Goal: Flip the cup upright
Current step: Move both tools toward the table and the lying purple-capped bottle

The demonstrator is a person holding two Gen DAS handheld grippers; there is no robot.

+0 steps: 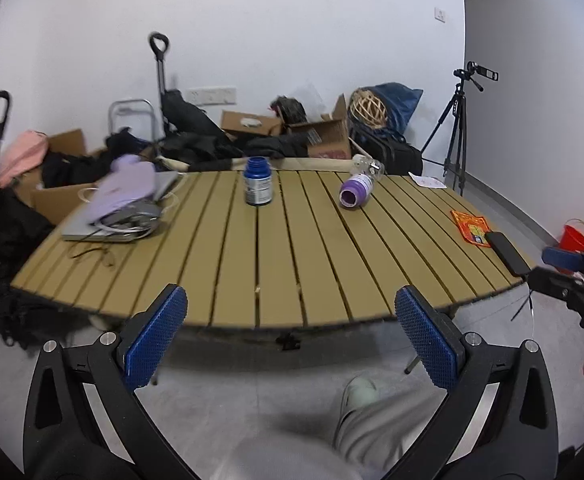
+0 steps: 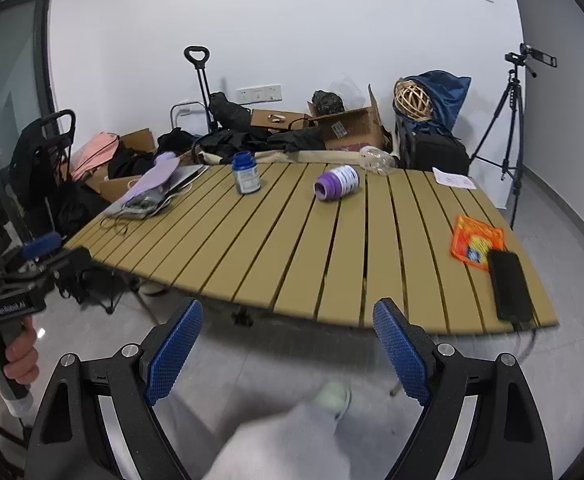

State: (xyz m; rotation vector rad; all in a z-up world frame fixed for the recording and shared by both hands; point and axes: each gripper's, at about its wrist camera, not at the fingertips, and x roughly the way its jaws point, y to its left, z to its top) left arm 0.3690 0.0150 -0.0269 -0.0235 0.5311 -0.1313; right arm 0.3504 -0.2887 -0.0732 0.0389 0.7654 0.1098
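A purple cup [image 1: 356, 191] lies on its side on the slatted wooden table [image 1: 292, 264], its open mouth towards me; it also shows in the right wrist view [image 2: 336, 182]. My left gripper [image 1: 292, 316] is open and empty, held off the table's near edge, well short of the cup. My right gripper [image 2: 287, 328] is open and empty, also short of the near edge. The right gripper shows at the right edge of the left wrist view [image 1: 572, 276]. The left gripper shows at the left of the right wrist view [image 2: 39, 256].
A blue-capped bottle [image 1: 257, 181] stands upright left of the cup. A clear bottle [image 1: 368, 166] lies behind the cup. A laptop with purple cloth [image 1: 119, 208] lies far left. An orange packet [image 1: 470, 226] and black phone [image 1: 506, 252] lie right. Tripod [image 1: 458, 128] stands beyond.
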